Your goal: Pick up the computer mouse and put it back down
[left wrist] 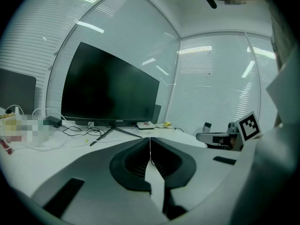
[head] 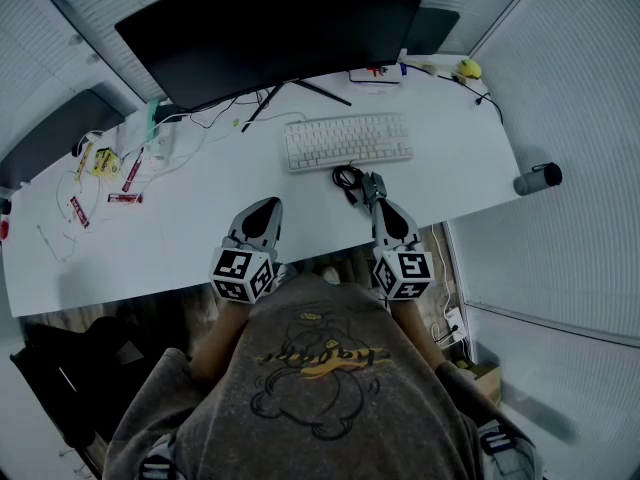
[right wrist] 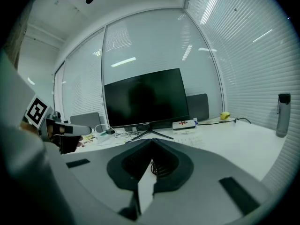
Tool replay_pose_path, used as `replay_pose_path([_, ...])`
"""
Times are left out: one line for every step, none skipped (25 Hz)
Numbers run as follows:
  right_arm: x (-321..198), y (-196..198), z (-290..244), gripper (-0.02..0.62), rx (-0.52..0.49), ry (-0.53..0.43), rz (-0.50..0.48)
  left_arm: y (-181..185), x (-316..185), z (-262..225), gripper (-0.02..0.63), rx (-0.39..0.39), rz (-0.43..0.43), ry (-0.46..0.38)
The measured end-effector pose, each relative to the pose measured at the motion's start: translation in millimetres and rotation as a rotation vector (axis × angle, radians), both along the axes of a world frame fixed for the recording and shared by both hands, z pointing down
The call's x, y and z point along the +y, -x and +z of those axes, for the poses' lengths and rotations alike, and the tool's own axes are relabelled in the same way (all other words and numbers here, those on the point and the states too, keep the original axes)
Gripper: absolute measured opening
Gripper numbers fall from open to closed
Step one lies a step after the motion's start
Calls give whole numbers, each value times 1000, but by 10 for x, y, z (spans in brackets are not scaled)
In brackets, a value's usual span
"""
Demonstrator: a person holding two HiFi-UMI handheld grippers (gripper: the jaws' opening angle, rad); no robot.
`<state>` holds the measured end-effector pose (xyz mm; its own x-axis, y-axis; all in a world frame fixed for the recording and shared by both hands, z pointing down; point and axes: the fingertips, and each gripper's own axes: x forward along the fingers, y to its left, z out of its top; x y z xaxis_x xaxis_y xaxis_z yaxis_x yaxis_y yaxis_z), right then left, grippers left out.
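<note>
I cannot make out a computer mouse in any view. A black coiled cable point(head: 347, 177) lies on the white desk point(head: 150, 238) just in front of the keyboard point(head: 347, 140); it also shows through the right jaws as a coil point(right wrist: 158, 168). My right gripper point(head: 374, 180) point(right wrist: 151, 142) rests with its tips beside that coil, jaws shut with nothing between them. My left gripper point(head: 265, 206) point(left wrist: 150, 138) sits to its left near the desk's front edge, jaws closed tip to tip and empty. Both point toward the monitor point(head: 270, 23).
A white box with a red mark point(head: 375, 74) and a yellow item point(head: 467, 68) lie at the back right. A grey bottle point(head: 537, 178) stands past the desk's right edge. Cables and small packets point(head: 110, 173) clutter the left side.
</note>
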<state>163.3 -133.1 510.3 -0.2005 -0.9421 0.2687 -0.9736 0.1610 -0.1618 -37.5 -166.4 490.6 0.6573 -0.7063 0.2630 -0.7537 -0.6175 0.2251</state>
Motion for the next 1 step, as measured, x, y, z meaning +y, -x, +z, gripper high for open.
replay_pose_path([4, -8, 1, 3, 1, 1, 2, -5, 4, 0, 20, 0, 1, 0])
